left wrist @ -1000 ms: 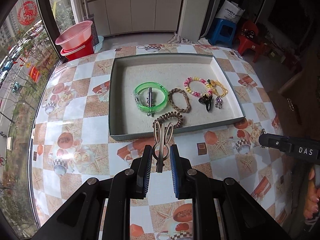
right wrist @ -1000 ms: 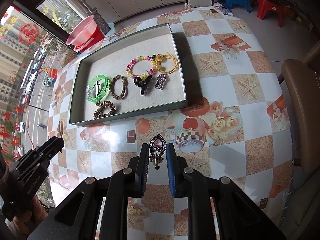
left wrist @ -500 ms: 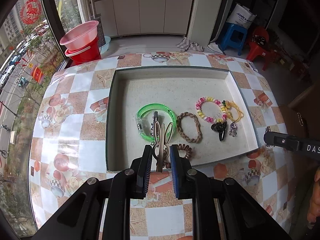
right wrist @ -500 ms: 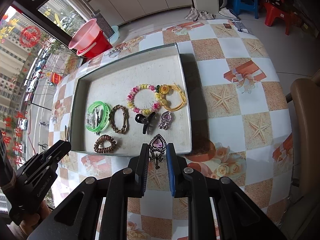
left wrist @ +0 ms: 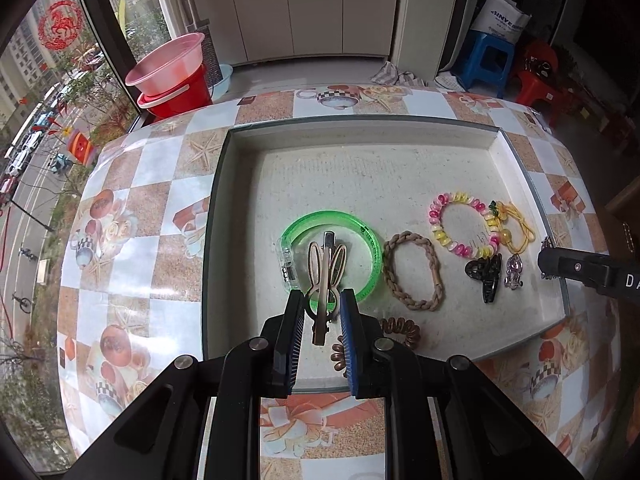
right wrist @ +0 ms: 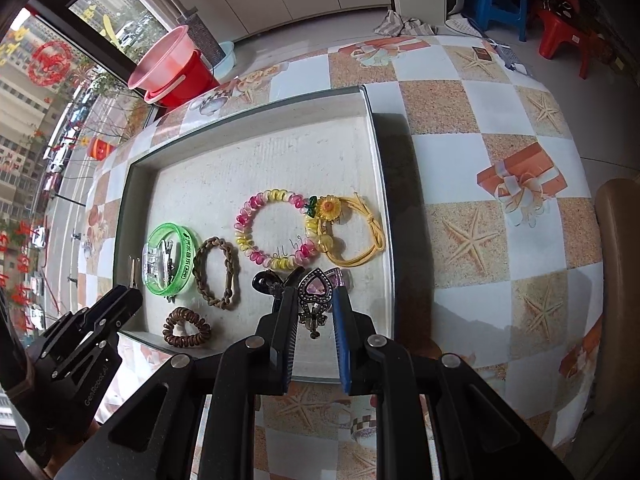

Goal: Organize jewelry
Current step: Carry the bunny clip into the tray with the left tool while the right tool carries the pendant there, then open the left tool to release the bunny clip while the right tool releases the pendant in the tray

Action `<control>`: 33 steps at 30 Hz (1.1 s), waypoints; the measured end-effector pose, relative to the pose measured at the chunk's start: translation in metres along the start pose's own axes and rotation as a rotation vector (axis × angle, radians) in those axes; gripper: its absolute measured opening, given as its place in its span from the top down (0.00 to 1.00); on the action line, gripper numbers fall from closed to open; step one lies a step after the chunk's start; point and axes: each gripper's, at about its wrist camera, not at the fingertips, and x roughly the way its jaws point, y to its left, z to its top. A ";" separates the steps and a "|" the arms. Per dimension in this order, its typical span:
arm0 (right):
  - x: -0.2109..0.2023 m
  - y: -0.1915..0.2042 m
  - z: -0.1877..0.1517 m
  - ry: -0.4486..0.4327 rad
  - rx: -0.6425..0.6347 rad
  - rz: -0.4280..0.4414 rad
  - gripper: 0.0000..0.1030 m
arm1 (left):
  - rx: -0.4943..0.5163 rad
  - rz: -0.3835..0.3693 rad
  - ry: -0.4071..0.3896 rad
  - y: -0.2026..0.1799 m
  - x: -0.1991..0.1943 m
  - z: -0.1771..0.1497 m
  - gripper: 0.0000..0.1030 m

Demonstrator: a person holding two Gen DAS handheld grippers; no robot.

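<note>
Bangle (left wrist: 330, 254), braided band (left wrist: 414, 276), beaded bracelet (left wrist: 460, 226) lie left-to-right in tray (left wrist: 360, 136).

The left claw (left wrist: 320, 312) is clamped on a wooden rabbit-ear hair clip (left wrist: 325, 276), held over the near side of the grey tray (left wrist: 360, 136) on the checkered table (left wrist: 168, 200); the clip overlaps the green bangle (left wrist: 370, 240) lying in the tray; right of the bangle lie a braided brown band (left wrist: 414, 270), a pink-and-yellow bead bracelet (left wrist: 462, 224), a yellow cord tie (left wrist: 520, 232) and a black claw clip (left wrist: 486, 276); a brown coil tie (left wrist: 400, 330) lies just nearer than the bangle; the right claw (left wrist: 546, 258) reaches in over the tray's right rim.
</note>
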 end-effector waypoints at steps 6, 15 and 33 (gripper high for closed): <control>0.014 0.002 0.008 0.010 -0.019 -0.014 0.82 | 0.001 0.004 0.015 -0.001 0.014 0.000 0.69; 0.034 -0.004 0.010 0.035 -0.016 -0.027 0.82 | 0.032 0.023 0.008 -0.009 0.020 0.000 0.69; 0.036 0.006 0.009 0.041 -0.028 -0.009 0.61 | 0.038 0.029 0.016 -0.012 0.017 0.000 0.69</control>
